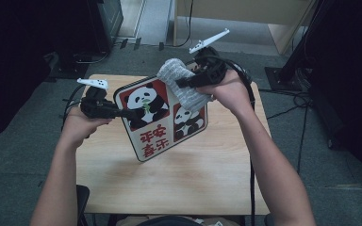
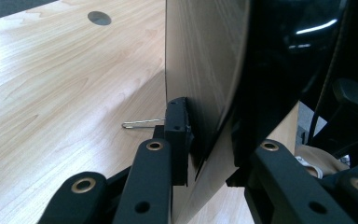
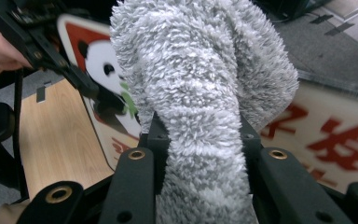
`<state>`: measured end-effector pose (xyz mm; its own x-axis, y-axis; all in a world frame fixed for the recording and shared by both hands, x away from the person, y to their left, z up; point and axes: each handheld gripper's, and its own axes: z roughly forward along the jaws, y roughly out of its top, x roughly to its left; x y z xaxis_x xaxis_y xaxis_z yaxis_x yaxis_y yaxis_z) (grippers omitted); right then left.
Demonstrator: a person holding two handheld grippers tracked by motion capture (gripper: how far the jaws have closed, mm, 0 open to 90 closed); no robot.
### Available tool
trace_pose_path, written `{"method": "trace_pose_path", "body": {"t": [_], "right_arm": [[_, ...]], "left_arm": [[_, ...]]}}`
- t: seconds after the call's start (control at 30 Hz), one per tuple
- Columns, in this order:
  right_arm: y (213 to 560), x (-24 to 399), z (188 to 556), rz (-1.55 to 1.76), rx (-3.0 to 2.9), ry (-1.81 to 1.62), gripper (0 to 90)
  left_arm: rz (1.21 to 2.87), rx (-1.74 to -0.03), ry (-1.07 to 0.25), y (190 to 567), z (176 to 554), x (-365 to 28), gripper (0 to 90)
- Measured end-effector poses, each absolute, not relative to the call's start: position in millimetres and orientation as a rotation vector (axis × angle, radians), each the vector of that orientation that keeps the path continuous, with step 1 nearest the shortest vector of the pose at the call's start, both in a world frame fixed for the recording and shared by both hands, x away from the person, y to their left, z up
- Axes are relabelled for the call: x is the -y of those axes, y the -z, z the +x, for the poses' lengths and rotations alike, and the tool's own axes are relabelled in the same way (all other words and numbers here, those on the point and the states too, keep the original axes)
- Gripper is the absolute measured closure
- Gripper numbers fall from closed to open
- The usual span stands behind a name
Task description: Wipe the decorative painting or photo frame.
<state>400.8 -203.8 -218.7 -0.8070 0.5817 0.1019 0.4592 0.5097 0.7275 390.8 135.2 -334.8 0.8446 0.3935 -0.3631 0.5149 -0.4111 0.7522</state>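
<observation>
The left tongs [image 1: 122,112] are clamped on the left edge of the panda board [image 1: 162,117], holding it tilted up off the tabletop [image 1: 179,179] with its printed face turned toward the person; in the left gripper view the board's [image 2: 200,70] thin edge runs straight up between the two jaws, which press on it from either side. The right tongs [image 1: 188,82] are closed on a grey fluffy cloth [image 1: 181,84], and in the right gripper view the cloth [image 3: 200,93] bulges up between the jaws and hides much of the board [image 3: 335,135] behind it. The relation that matters is that the cloth sits at the board's upper right corner, lying against the picture there, while the board's long axis runs down and to the left from that corner toward the red characters at its lower end. The right hand [image 1: 228,92] is the nearer one to the unwiped face, and the left hand [image 1: 82,120] looks to serve only as the steady holder. Judging from this, the coming stroke would draw the cloth down along the long axis, toward the person, across the pandas.
</observation>
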Motion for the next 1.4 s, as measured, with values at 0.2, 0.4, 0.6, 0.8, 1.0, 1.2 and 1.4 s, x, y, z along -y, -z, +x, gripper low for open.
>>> {"method": "trace_pose_path", "body": {"t": [0.2,0.4,0.6,0.8,1.0,1.2,1.4], "right_arm": [[204,194,409,0.890,-2.575,-1.167,68.9],[217,191,416,0.918,-2.589,-1.142,68.7],[230,193,417,0.922,-2.597,-1.145,68.5],[237,195,415,0.921,-2.603,-1.153,68.6],[244,197,415,0.924,-2.611,-1.161,68.5],[250,198,414,0.920,-2.614,-1.165,68.5],[261,199,413,0.932,-2.633,-1.147,68.5]], "left_arm": [[2.053,-0.664,0.157,335,391,-135,76.6],[2.051,-0.659,0.157,336,391,-136,76.9],[2.050,-0.659,0.155,336,391,-136,76.9],[2.047,-0.660,0.156,336,391,-136,76.9],[2.047,-0.661,0.156,336,391,-136,77.1],[2.046,-0.661,0.157,336,391,-137,77.1],[2.046,-0.661,0.158,336,391,-137,77.1]]}}
